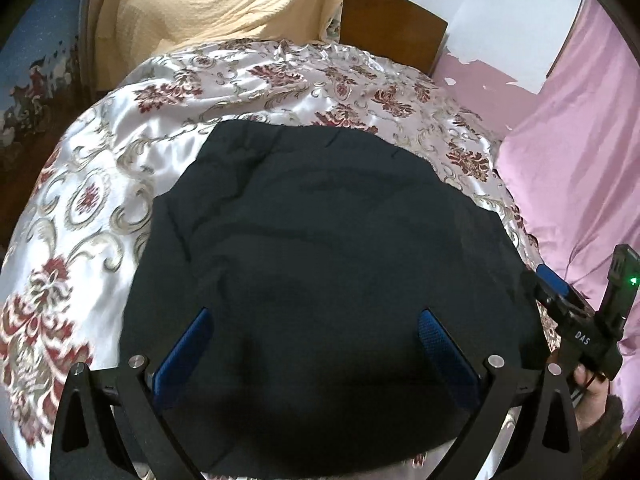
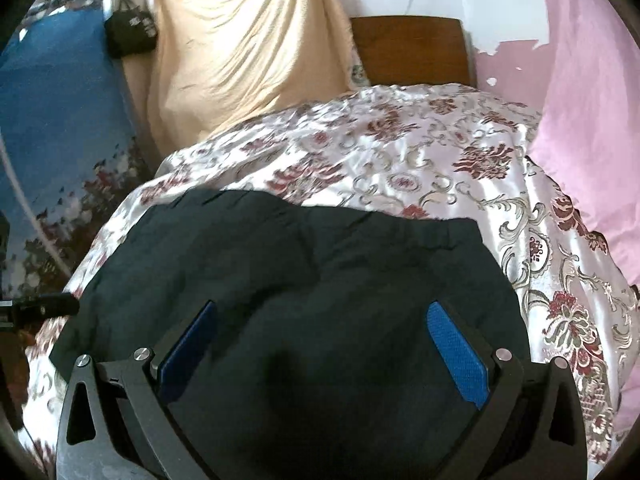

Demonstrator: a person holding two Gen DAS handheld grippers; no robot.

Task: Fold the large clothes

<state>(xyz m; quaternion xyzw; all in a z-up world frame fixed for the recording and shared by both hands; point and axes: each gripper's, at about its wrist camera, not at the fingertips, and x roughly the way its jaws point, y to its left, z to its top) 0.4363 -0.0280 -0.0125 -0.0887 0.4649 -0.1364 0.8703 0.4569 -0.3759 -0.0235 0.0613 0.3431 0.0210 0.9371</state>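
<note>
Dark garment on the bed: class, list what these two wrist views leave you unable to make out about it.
- Near edge of the dark garment: cut off by the bottom of both views, behind each hand-held gripper.
- Its type and any sleeves or legs: folds hide them in both views.
- Bedspread beneath: covered by the garment.
- Black bag: markings too blurred, right view.

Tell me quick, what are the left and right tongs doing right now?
Left tongs: open, holding nothing, above the dark navy fabric garment.
Right tongs: open, holding nothing, above the same garment.
</note>
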